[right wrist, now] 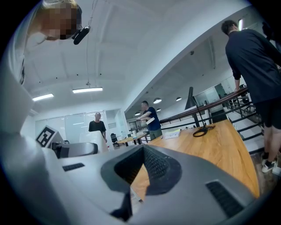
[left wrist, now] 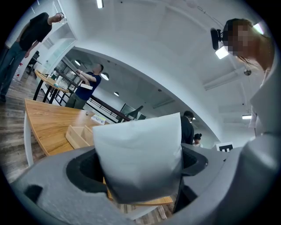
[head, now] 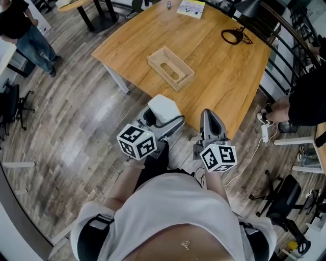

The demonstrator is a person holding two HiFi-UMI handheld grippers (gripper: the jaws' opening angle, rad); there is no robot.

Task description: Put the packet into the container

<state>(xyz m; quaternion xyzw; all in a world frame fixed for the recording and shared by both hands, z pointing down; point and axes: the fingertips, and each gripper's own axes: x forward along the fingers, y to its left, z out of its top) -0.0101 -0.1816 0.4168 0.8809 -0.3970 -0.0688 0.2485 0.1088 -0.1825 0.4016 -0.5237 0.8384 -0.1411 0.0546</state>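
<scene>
Left gripper [head: 164, 122]: we see its jaws clamped on a white packet [head: 163, 107], one jaw on each side of it. The packet's upper part stands clear above the jaws.
Packet: in the left gripper view the packet [left wrist: 138, 154] fills the gap between the jaws. Its top edge is straight and its face is lightly creased. It is held in the air at the near edge of the table, not touching the wood.
Right gripper [head: 210, 116]: we see its jaws drawn together with nothing between them. It points toward the table, just beside the left gripper.
Marker cubes: one cube [head: 136, 141] rides on the left gripper and another [head: 219, 156] on the right. Both sit close to our body.
Container: an open, light wooden box [head: 170, 68] lies on the table, with a slotted partition inside. It is well apart from the packet. We also see its corner [left wrist: 79, 134] past the packet in the left gripper view.
Table [head: 224, 76]: a light wooden top on white legs, standing on a plank floor.
Other things on the table: a coiled black cable [head: 234, 36] lies near the far right edge. A printed leaflet [head: 191, 7] lies at the far end.
People: one person in a dark top and jeans [head: 23, 30] stands at the far left. Another in dark clothes [head: 305, 97] stands by the table's right side.
</scene>
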